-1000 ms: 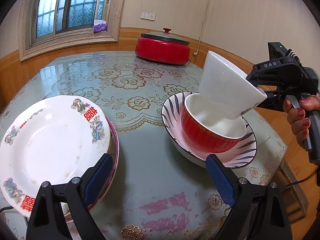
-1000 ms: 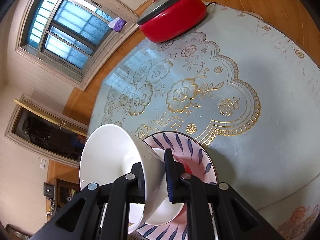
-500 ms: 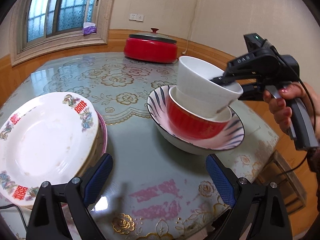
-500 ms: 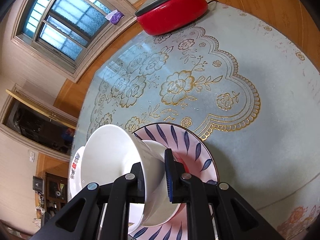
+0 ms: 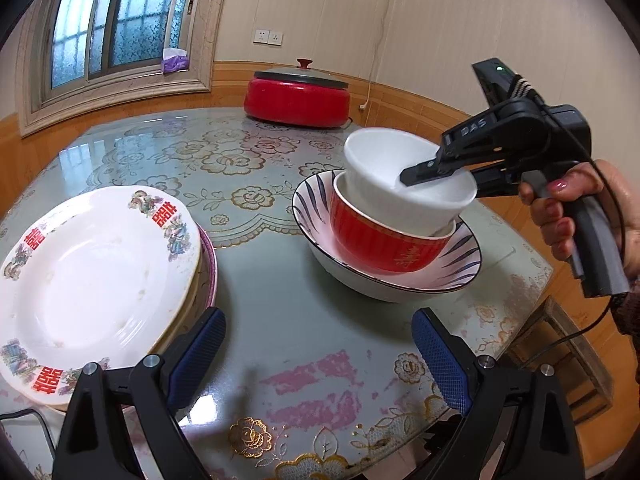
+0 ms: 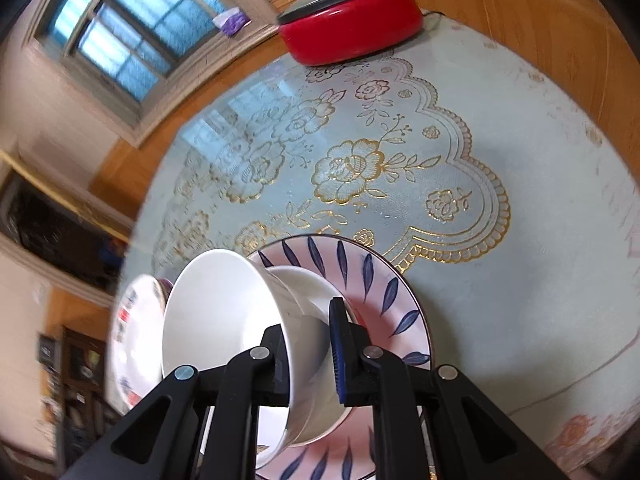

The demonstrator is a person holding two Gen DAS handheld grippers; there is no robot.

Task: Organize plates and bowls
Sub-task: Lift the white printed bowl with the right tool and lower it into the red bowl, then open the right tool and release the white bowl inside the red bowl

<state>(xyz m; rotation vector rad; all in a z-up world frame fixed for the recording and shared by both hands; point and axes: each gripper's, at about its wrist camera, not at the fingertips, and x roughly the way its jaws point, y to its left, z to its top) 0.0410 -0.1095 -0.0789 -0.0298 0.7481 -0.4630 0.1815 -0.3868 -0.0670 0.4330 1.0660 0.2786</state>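
Right tool (image 6: 310, 344) clenched on white bowl (image 5: 404, 184) rim — bowl nested in red bowl (image 5: 380, 240); left tool (image 5: 320, 356) released.

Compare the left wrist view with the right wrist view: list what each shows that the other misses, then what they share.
Only the left wrist view shows the open left gripper, the hand on the right gripper's handle, and the red bowl's outside.

Only the right wrist view shows the right gripper from behind, pinching the white bowl's wall.

Both show the white bowl, the striped bowl, the plate stack and the red pot.
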